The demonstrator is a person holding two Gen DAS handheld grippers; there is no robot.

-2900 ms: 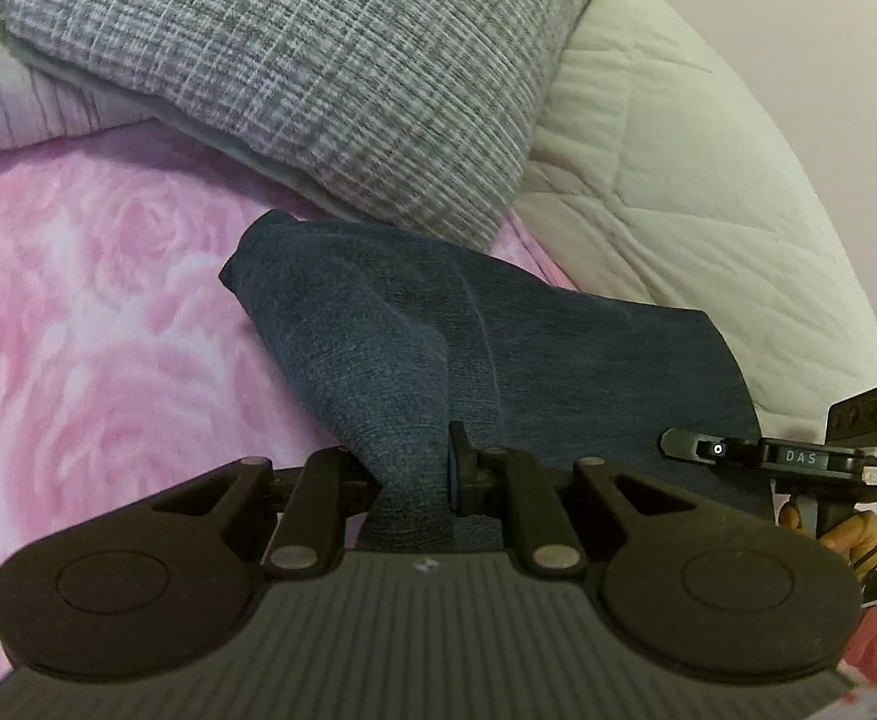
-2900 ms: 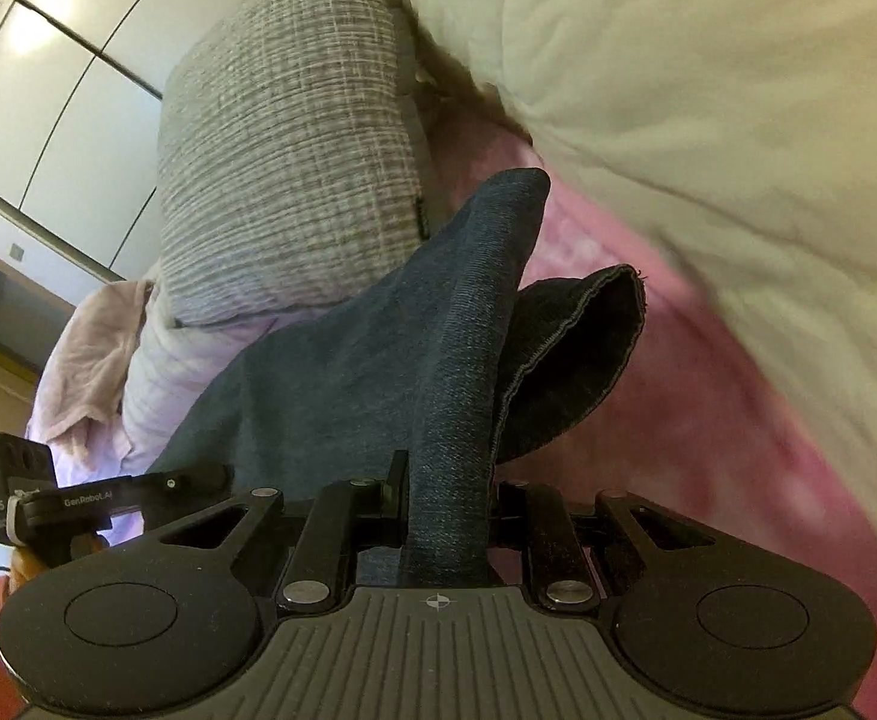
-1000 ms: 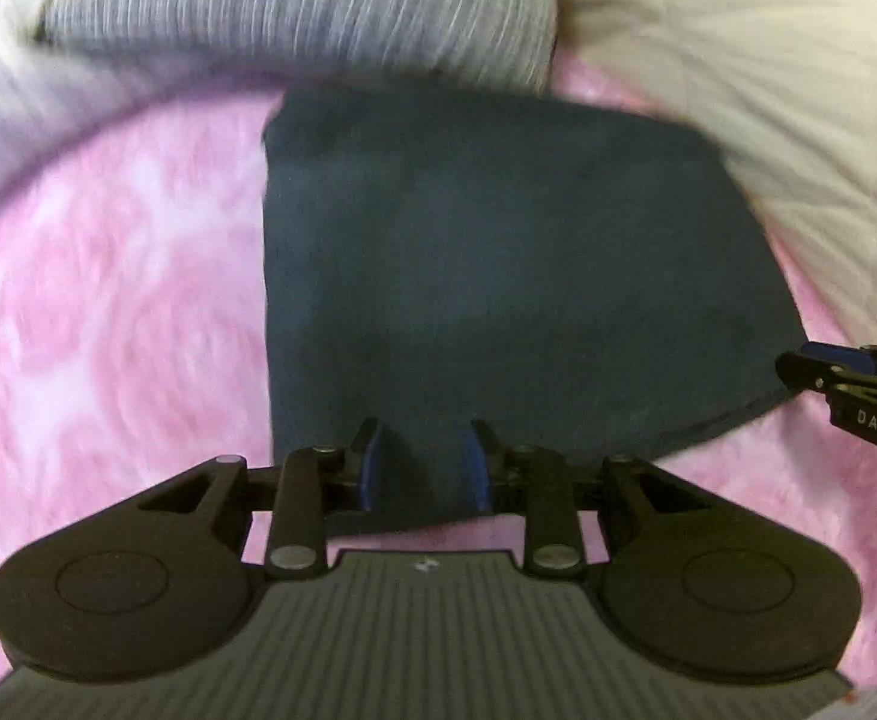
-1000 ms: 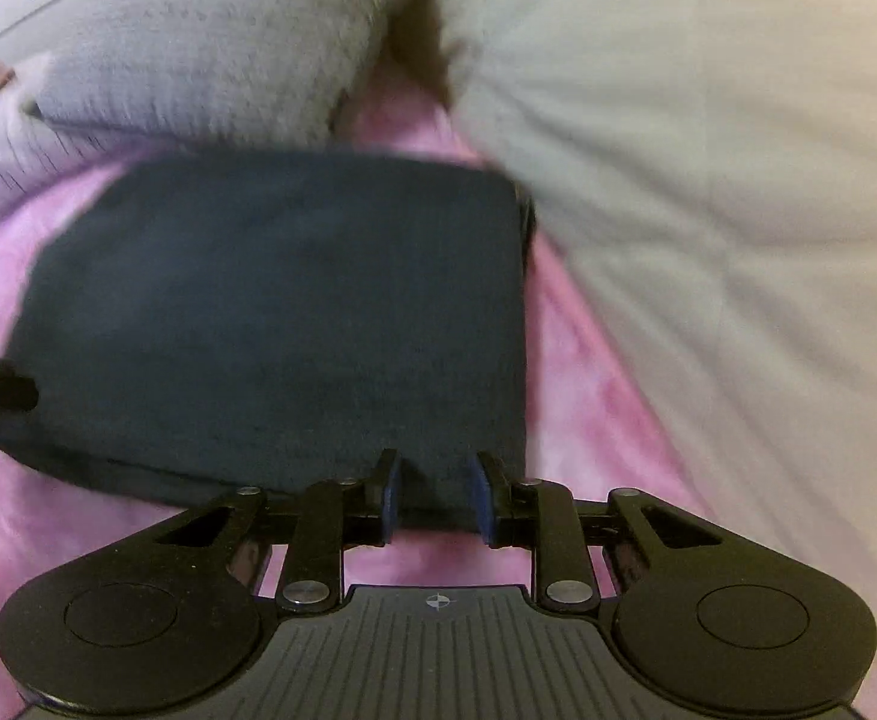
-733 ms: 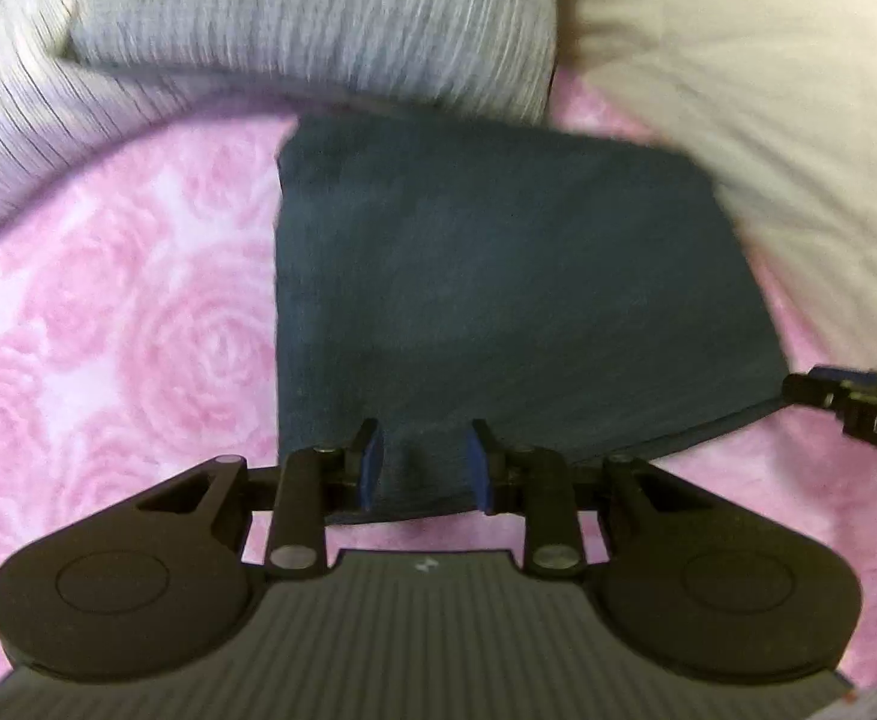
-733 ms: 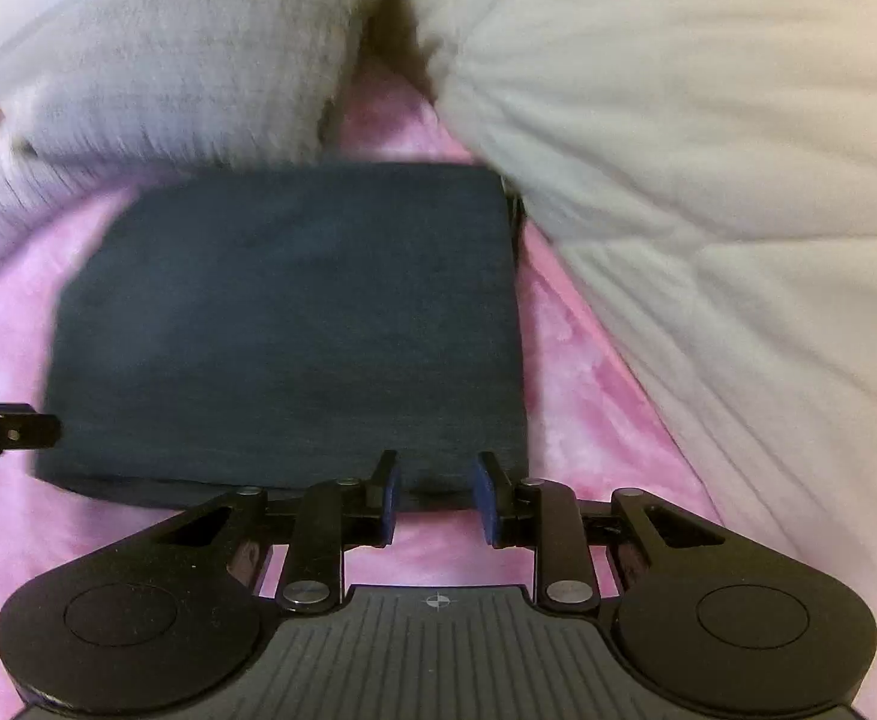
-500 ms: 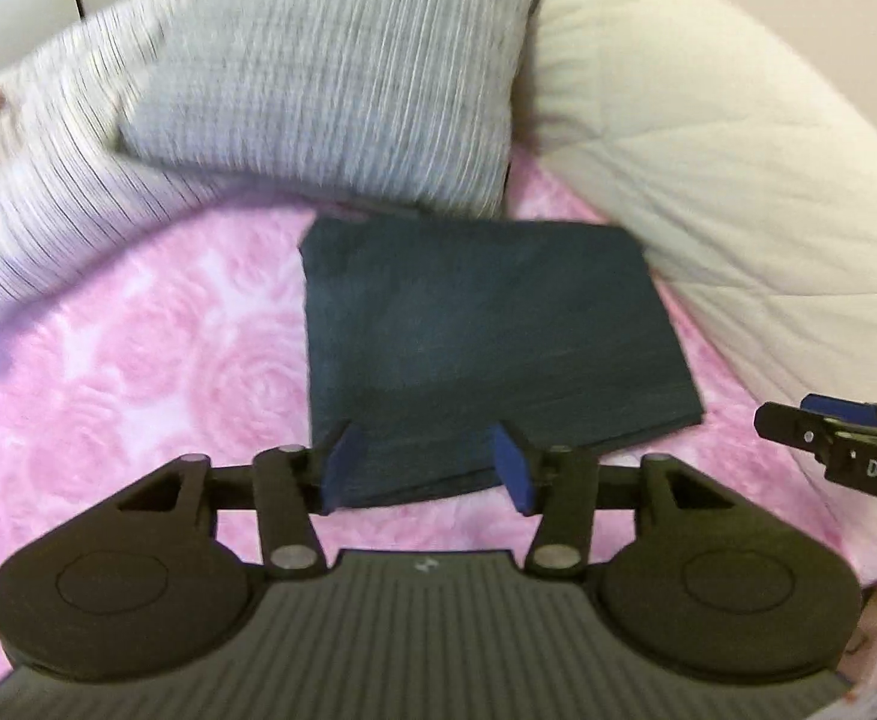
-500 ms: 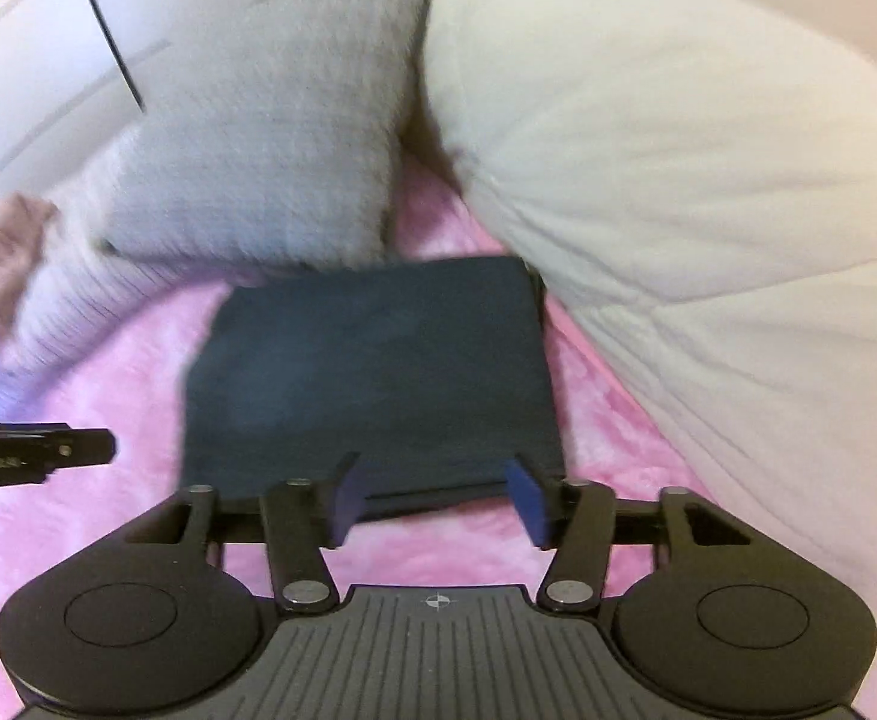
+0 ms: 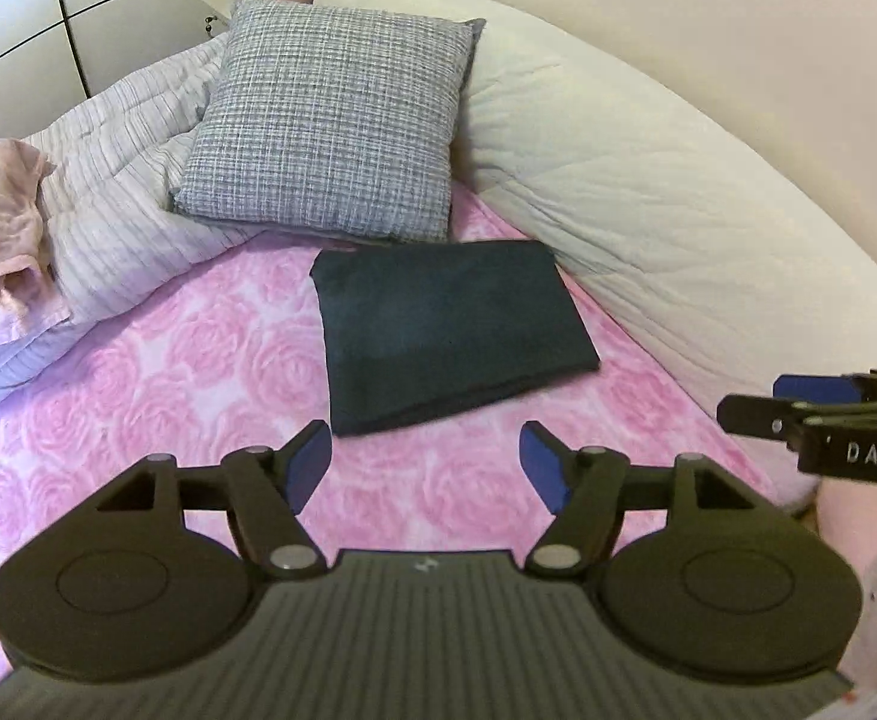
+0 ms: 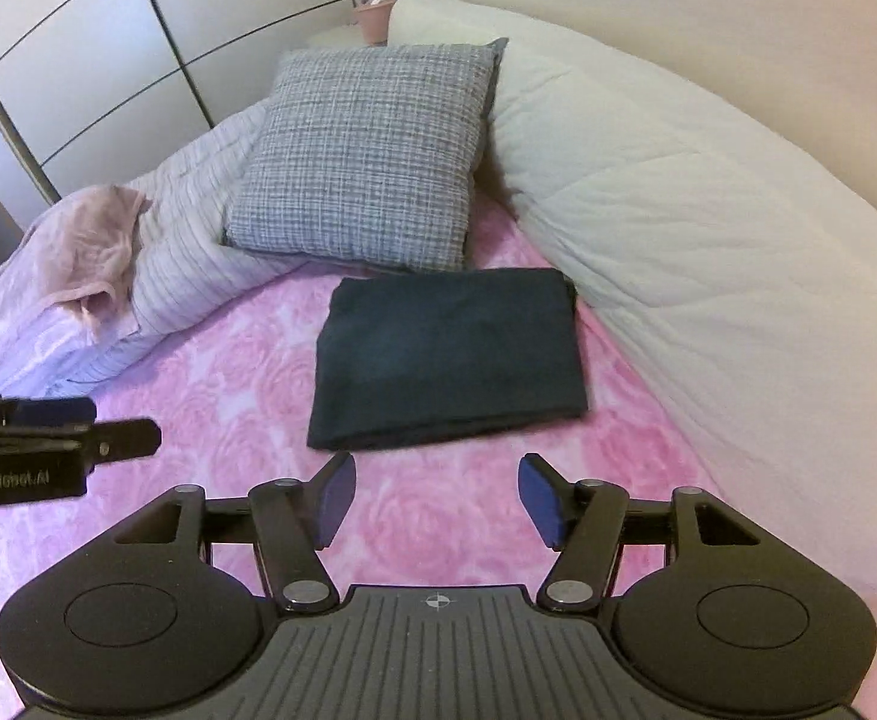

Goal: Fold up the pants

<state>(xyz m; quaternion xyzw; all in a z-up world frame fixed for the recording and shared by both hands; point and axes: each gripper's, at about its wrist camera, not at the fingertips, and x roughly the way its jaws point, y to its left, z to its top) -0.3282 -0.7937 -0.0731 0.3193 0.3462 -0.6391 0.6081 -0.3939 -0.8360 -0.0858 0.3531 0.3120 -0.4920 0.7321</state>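
Left wrist view: folded pants (image 9: 450, 330) lie on pink bed (image 9: 138, 396) ahead of both empty claws, left claw (image 9: 423, 468) opening, right claw (image 10: 435, 498) spread, equally near.

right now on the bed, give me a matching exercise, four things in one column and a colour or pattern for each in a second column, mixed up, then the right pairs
Things:
1. folded pants
2. square cushion
3. bedspread
4. quilted duvet

Colour or pattern:
A. cream, stitched in diamonds
B. dark blue, plain
C. pink with roses
D. grey and white check weave

Right pairs: 1-B, 2-D, 3-C, 4-A
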